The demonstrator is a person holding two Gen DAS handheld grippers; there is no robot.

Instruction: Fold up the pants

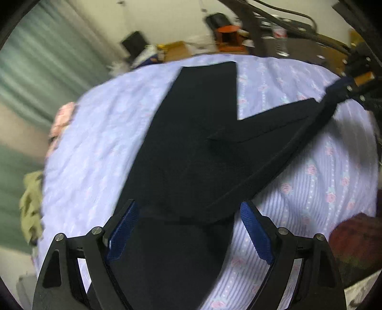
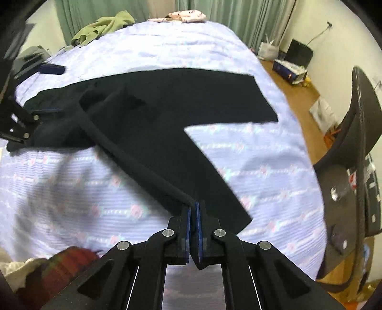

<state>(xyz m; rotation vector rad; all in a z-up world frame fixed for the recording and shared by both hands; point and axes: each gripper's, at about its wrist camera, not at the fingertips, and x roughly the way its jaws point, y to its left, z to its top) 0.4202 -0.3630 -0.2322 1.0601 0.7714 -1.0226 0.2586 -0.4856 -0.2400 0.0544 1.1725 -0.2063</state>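
Note:
Black pants (image 1: 191,152) lie spread on a lilac floral bedspread (image 1: 95,143), legs apart in a V. My left gripper (image 1: 188,209) is open, its blue pads either side of the waist end of the pants. My right gripper (image 2: 193,205) is shut on the hem of one pant leg, and lifts its edge as a taut ridge off the bedspread (image 2: 250,155). The right gripper also shows in the left wrist view (image 1: 353,83) at the far right. The left gripper shows in the right wrist view (image 2: 21,121) at the left by the waist. The pants (image 2: 167,105) fill the middle of that view.
A green garment (image 2: 102,26) and a pink floral cloth (image 2: 186,15) lie at the far end of the bed. A dark small object (image 2: 52,69) rests on the bedspread. A dark red cloth (image 2: 62,264) lies near the bed's edge. A black chair (image 2: 353,147) stands at the right.

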